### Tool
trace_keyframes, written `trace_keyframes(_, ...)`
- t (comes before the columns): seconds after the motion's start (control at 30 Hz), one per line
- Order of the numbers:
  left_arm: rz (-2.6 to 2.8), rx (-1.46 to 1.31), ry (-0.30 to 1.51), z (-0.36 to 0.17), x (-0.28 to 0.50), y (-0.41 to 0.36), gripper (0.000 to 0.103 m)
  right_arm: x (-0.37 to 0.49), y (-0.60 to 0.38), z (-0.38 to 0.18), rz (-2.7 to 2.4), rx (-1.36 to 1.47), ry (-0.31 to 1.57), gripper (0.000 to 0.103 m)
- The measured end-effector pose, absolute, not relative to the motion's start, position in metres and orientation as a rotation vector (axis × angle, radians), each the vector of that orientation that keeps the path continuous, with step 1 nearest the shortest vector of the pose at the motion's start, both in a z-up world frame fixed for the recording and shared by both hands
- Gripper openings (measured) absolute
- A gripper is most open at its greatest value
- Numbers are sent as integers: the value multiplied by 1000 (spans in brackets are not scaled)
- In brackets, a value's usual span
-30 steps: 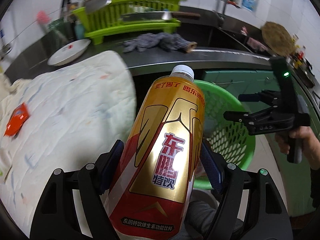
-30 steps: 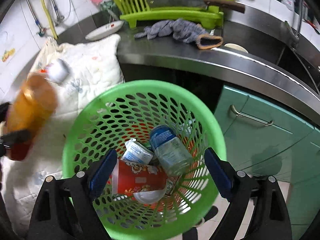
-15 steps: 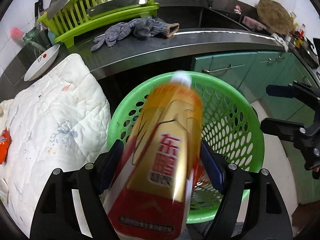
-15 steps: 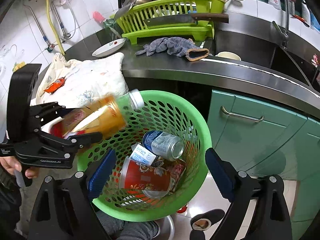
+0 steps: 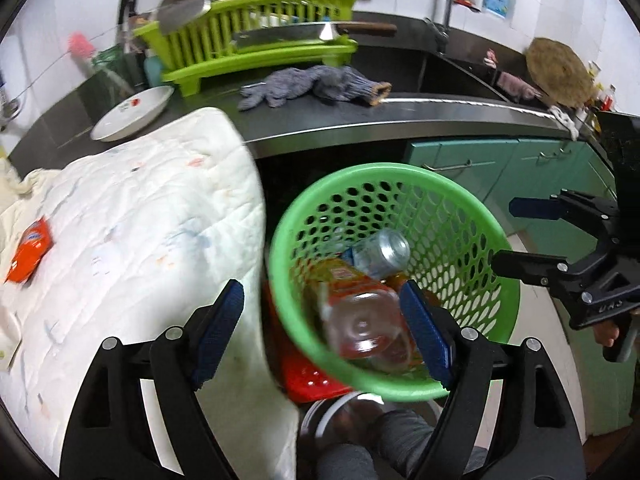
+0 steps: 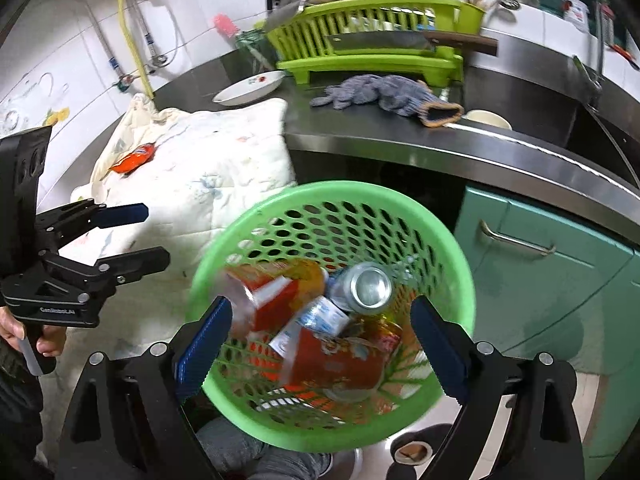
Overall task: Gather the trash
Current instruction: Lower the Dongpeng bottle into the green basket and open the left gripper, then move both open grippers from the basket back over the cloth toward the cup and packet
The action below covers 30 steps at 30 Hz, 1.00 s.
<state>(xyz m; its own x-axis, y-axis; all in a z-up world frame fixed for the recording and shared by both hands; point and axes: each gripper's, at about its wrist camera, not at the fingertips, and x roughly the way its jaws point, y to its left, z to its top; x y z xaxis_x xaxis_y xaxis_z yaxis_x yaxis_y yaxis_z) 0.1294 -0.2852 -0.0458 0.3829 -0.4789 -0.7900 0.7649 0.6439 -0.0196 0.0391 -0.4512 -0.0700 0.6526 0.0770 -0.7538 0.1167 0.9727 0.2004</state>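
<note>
The green perforated basket [image 5: 384, 172] [image 6: 340, 188] sits below both grippers. The gold-and-red drink bottle [image 5: 360, 312] [image 6: 276, 288] lies blurred inside it, free of any finger, beside a silver can [image 5: 384, 248] [image 6: 366, 286] and a red cup [image 6: 336, 360]. My left gripper [image 5: 320, 292] [image 6: 136, 236] hovers over the basket's left rim; its jaws are opening and hold nothing. My right gripper [image 6: 320, 304] [image 5: 508, 234] stands open and empty above the basket. An orange wrapper [image 5: 32, 248] [image 6: 134, 158] rests on the white quilt [image 5: 132, 220] [image 6: 200, 168] at the left.
Behind the basket runs a steel counter [image 5: 400, 120] with a grey glove [image 5: 316, 86], a white plate [image 5: 132, 114] and a green dish rack [image 5: 260, 40] bearing a cleaver. Teal cabinet doors [image 6: 540, 264] are at the right. A red stool [image 5: 316, 372] shows under the basket.
The left gripper swung the bottle from over the quilt to above the basket and let go; the bottle now lies in the basket. The right gripper drew back slightly.
</note>
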Motion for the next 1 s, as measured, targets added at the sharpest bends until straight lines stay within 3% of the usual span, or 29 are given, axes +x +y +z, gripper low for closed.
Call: trace_keyframes(1.0, -449, 175, 845, -37, 157, -93, 79, 141, -323, -47, 230, 78, 866, 87)
